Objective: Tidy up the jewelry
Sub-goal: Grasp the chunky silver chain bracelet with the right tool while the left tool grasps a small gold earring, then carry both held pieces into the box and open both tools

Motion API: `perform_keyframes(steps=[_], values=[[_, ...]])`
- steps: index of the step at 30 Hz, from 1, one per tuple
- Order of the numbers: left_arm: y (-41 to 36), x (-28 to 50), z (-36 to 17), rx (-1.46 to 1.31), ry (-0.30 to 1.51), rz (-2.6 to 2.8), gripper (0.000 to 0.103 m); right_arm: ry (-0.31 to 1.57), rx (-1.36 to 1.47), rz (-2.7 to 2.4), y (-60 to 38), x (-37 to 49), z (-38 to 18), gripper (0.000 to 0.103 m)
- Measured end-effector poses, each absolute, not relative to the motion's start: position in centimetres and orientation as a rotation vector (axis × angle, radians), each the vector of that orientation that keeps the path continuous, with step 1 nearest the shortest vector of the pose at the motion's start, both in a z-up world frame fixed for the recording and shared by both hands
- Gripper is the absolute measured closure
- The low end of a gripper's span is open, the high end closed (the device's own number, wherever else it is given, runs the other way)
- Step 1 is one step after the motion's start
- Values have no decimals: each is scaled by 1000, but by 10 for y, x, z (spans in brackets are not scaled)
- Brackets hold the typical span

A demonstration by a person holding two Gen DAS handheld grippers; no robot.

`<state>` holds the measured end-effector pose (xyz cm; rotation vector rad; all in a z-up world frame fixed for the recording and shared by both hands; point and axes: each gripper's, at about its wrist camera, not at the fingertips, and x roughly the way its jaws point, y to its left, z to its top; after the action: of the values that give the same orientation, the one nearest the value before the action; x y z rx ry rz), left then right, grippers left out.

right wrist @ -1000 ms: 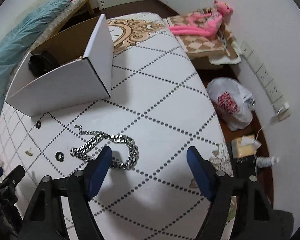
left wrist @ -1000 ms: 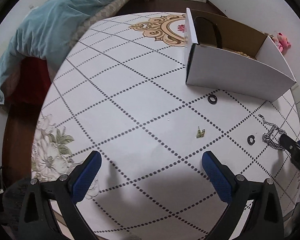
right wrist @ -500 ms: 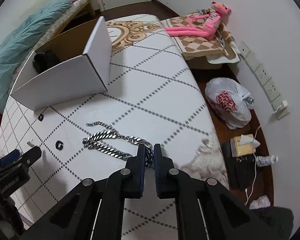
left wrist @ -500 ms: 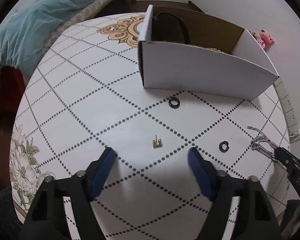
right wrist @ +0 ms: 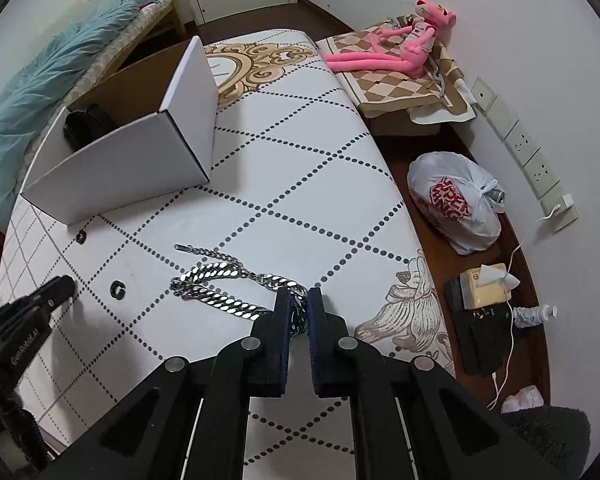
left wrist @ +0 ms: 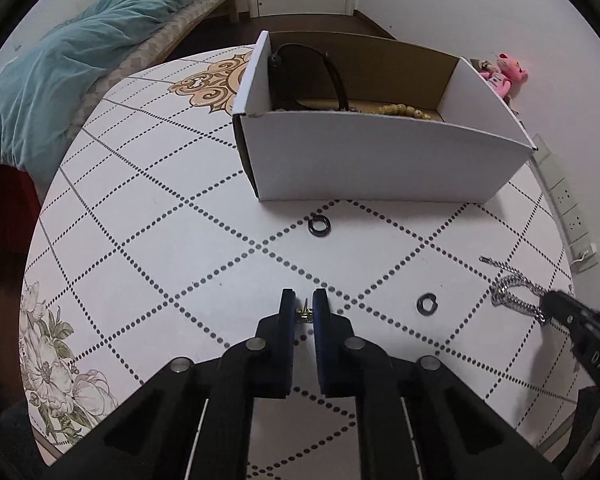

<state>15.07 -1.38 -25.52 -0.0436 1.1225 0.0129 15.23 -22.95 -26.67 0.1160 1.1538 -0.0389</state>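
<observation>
The left gripper (left wrist: 305, 306) is clenched on a small gold earring (left wrist: 306, 314), which sits between the blue pads just above the desk (left wrist: 148, 240). The right gripper (right wrist: 298, 308) is clenched too, and it is grasping one end of a heavy silver chain (right wrist: 228, 284); the rest of the chain lies in loose loops on the desk to the left of the pads, with its thin clasp end stretched toward the box.

In my judgement the step in hand is the pick-up: both pieces are caught but not lifted yet. The next move calls for raising each gripper straight up, so the earring does not slip out of the pads and the chain hangs free, and then carrying them over the wall of the white cardboard box (left wrist: 380, 160).

The box stands beyond the left gripper, well apart from it, and its open top shows a black cord (left wrist: 336, 76) and some yellowish beads (left wrist: 400, 111) already inside. Between this gripper and the box lies a dark ring (left wrist: 319, 226), near the box wall. A second dark ring (left wrist: 427, 304), with a gap in it, lies to the right of the earring, between the two grippers. These two rings are still waiting on the desk.
</observation>
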Motion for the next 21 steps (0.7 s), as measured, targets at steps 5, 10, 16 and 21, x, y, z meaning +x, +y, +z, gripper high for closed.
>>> perform_keyframes(steps=[5,10,16,21], values=[[-12,137,-247,-66,1115,-4,97,1121,141,-5,-227,150,-250,95],[-10,124,-226,-93,1089,-29,97,1070,170,60,-220,147,-221,95],[-2,125,-181,-122,1027,-66,97,1019,204,137,-217,150,-180,95],[5,144,-144,-148,984,-108,97,963,235,200,-218,165,-138,95]])
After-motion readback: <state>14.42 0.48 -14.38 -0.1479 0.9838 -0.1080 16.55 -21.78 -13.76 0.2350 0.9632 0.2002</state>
